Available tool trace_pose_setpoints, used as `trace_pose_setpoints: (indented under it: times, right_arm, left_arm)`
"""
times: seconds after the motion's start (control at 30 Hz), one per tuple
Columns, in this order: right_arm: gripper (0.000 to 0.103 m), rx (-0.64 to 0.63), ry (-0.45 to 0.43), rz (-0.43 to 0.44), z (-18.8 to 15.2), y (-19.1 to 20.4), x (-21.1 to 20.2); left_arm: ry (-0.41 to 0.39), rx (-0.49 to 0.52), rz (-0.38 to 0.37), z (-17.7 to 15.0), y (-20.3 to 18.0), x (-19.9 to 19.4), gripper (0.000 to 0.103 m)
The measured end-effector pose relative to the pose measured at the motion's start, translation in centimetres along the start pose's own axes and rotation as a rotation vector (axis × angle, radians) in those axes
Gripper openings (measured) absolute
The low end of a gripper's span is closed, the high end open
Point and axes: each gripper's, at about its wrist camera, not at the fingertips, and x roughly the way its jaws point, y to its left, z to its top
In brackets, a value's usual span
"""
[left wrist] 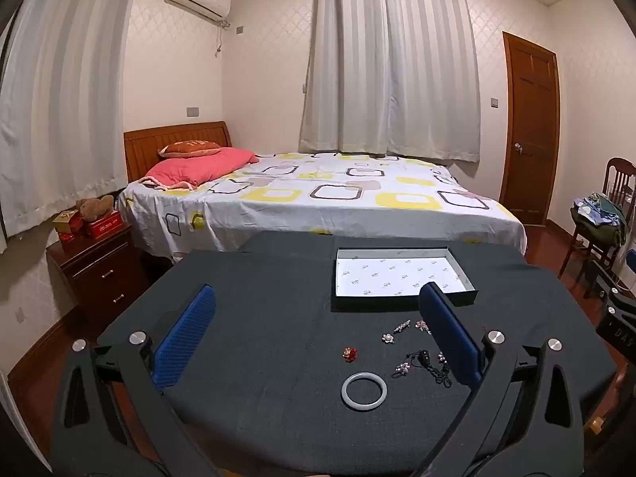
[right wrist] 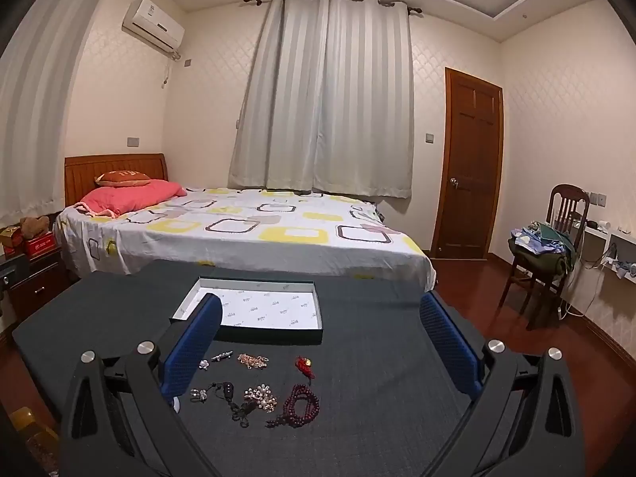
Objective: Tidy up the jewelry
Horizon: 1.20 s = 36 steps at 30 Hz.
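A dark cloth-covered table (left wrist: 258, 318) carries an open shallow box with a white patterned lining (left wrist: 399, 272) (right wrist: 258, 308). In front of the box lie loose jewelry pieces: a pale bangle (left wrist: 363, 390), a small red-and-gold ornament (left wrist: 349, 353), a black cord pendant (left wrist: 427, 361) (right wrist: 234, 397), pearl brooches (right wrist: 260, 395), a dark red bead necklace (right wrist: 300, 403), a red knot charm (right wrist: 305, 366) and a rose-gold chain (right wrist: 252, 359). My left gripper (left wrist: 318, 330) is open above the table with nothing between its blue fingers. My right gripper (right wrist: 322, 342) is open too, holding nothing.
A bed with a yellow-patterned sheet (left wrist: 318, 194) stands just beyond the table. A wooden nightstand (left wrist: 99, 270) is at the left. A chair piled with clothes (right wrist: 548, 246) and a wooden door (right wrist: 469, 167) are at the right.
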Motion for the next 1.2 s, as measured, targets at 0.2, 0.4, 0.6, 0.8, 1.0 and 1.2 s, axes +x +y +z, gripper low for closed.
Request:
trace_pose_setpoints:
  times: [0.2, 0.4, 0.6, 0.8, 1.0, 1.2]
  right_arm:
    - [0.097, 0.006, 0.001, -0.003, 0.2, -0.1, -0.1]
    - [0.097, 0.005, 0.005, -0.002, 0.7, 0.0, -0.4]
    - [0.097, 0.009, 0.005, 0.003, 0.4, -0.2, -0.1]
    - [0.097, 0.012, 0.000, 0.003, 0.5, -0.5, -0.4]
    - [0.097, 0.012, -0.003, 0.002, 0.8, -0.6, -0.5]
    - [0.097, 0.010, -0.004, 0.001, 0.8, -0.6, -0.5]
  left_arm:
    - [0.005, -0.006, -0.008, 0.0, -0.1, -0.1, 0.100]
    - [0.012, -0.013, -0.014, -0.1, -0.1, 0.1, 0.100]
    - [0.011, -0.015, -0.006, -1.0, 0.3, 0.0, 0.100]
    - [0.020, -0.016, -0.003, -0.8, 0.3, 0.3, 0.100]
    - [0.020, -0.015, -0.003, -0.8, 0.3, 0.3, 0.100]
    - [0.024, -0.019, -0.001, -0.7, 0.3, 0.3, 0.100]
